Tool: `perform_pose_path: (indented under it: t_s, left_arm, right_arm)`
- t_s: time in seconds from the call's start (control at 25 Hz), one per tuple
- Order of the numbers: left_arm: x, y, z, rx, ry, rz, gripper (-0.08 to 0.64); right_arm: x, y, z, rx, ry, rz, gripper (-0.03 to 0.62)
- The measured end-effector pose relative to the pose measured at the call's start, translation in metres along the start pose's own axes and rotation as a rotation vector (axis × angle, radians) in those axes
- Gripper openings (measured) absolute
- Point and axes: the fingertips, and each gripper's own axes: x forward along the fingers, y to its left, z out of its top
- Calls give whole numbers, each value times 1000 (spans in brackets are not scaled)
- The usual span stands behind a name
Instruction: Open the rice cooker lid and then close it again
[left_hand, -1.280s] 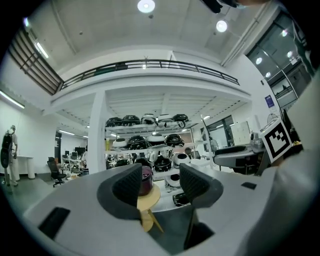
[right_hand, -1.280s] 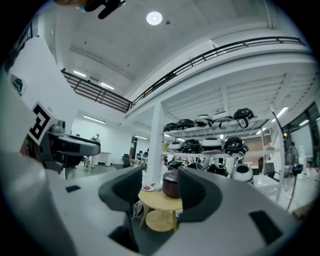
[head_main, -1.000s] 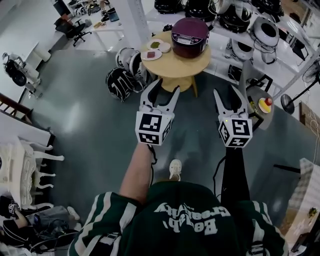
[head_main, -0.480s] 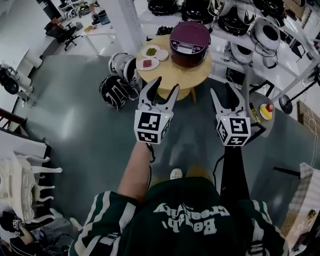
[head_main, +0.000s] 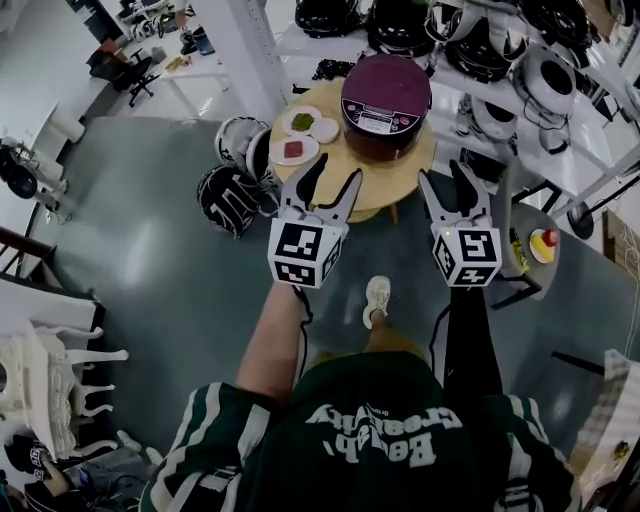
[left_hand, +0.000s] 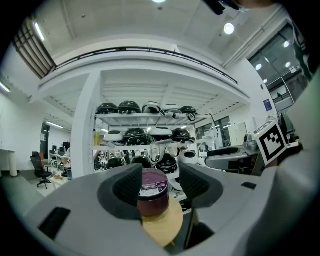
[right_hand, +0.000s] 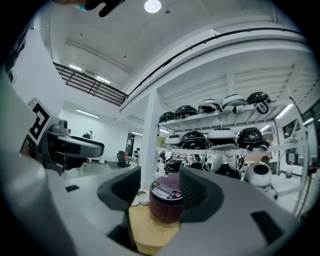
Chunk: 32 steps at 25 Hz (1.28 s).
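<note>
- Two tools held out level and side by side. Left tool (head_main: 335, 172) released, jaws wide, only air between them. Right tool (head_main: 444, 175) also released, jaws just now spreading wider, nothing gripped.
- Ahead of both and untouched: a round wooden counter (head_main: 395, 180) carrying the maroon rice cooker (head_main: 385, 92), lid down, control panel facing the tools.
- Framed between each pair of jaws in the two gripper views, yet well beyond the tips.
- On the counter's left part, just beside the cooker: three small dishes (head_main: 293, 150).
- Underfoot: smooth grey-green floor (head_main: 160, 240) and one pale shoe (head_main: 377, 298).
- Behind the counter: white shelves (left_hand: 145, 116) lined with black and white helmets (left_hand: 129, 106).
- More helmets on the floor left of the counter, near a white pillar (head_main: 245, 40).
- Far left: a black office chair (head_main: 125, 62) among desks.
</note>
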Motion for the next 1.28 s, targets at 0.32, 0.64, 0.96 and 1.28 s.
perform_pose_path:
  t_s: [0.32,0.64,0.96,1.28]
  left_arm:
    - [102,41,-5,-7,6,-18,216]
    - [199,75,-14,-3,13,-31,189]
    - [250,84,-37,33,67,-73,189]
    - [272,95,-74,-13,146,-156,153]
  right_arm:
    - [112,-40,-2,14,-1,58,261]
    - [211,-73,-20,36,35,132,258]
    - [250,-88,-44,122,84,182,232]
    - [266,-73,-84,154,215,197,238]
